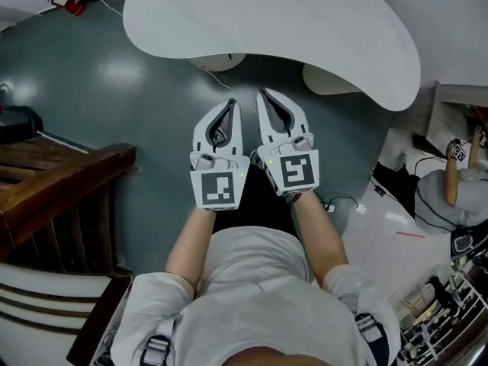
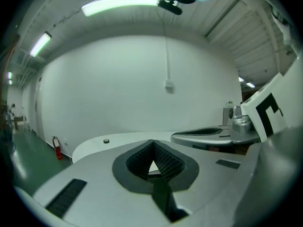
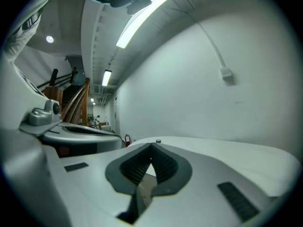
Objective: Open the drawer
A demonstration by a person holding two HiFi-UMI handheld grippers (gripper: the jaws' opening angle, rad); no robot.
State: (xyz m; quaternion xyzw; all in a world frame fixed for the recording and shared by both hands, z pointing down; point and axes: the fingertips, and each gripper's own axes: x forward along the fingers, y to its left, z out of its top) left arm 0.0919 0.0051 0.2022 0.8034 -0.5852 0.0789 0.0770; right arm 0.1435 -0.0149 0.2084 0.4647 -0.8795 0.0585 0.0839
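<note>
White (black-marked) left gripper (image 1: 231,105) and right gripper (image 1: 265,96).

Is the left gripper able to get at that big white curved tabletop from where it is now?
Probably yes. The left gripper, jaws shut, points toward the big white curved tabletop just ahead, and nothing stands between them.

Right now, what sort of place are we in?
Probably a workshop or industrial hall, not a home: green painted floor, long ceiling strip lights, and a red fire extinguisher standing by a bare white wall.
</note>
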